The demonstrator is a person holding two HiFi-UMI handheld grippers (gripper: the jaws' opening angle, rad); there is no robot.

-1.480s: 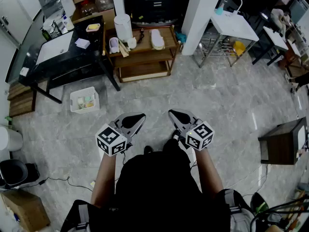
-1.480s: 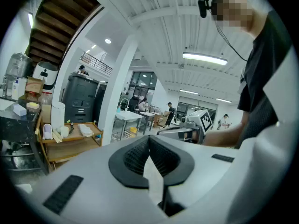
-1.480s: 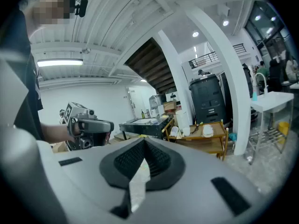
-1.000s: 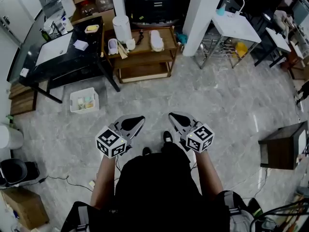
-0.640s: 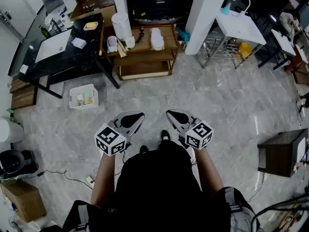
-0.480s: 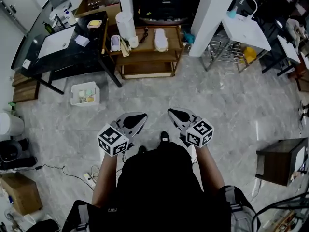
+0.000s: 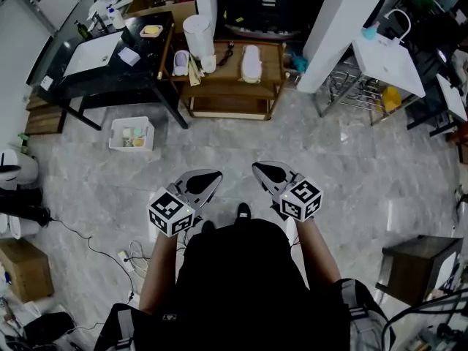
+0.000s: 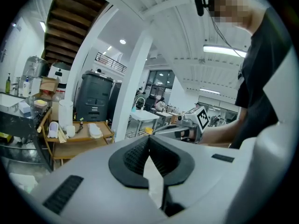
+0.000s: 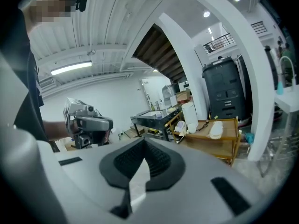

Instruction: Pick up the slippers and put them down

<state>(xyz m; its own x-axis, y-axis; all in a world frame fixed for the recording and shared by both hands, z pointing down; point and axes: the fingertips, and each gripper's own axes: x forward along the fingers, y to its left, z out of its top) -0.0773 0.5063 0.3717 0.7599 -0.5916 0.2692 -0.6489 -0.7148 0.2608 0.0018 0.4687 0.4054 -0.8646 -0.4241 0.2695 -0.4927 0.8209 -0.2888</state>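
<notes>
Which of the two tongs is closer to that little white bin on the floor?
Left. In the head view the left tongs are below and right of the white bin; the right tongs are farther right still.

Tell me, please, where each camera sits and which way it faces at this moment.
Head view: on the person's head, looking steeply down at the grey floor; it shows both forearms, the black shirt, the left gripper and the right gripper.
Left gripper view: rides the left gripper, looking along its shut jaws toward the wooden shelf; the person's torso and right arm show at right.
Right gripper view: rides the right gripper, looking along its shut jaws; the left arm shows at left.
Shared: all three show the wooden shelf with the white slipper on top.
</notes>
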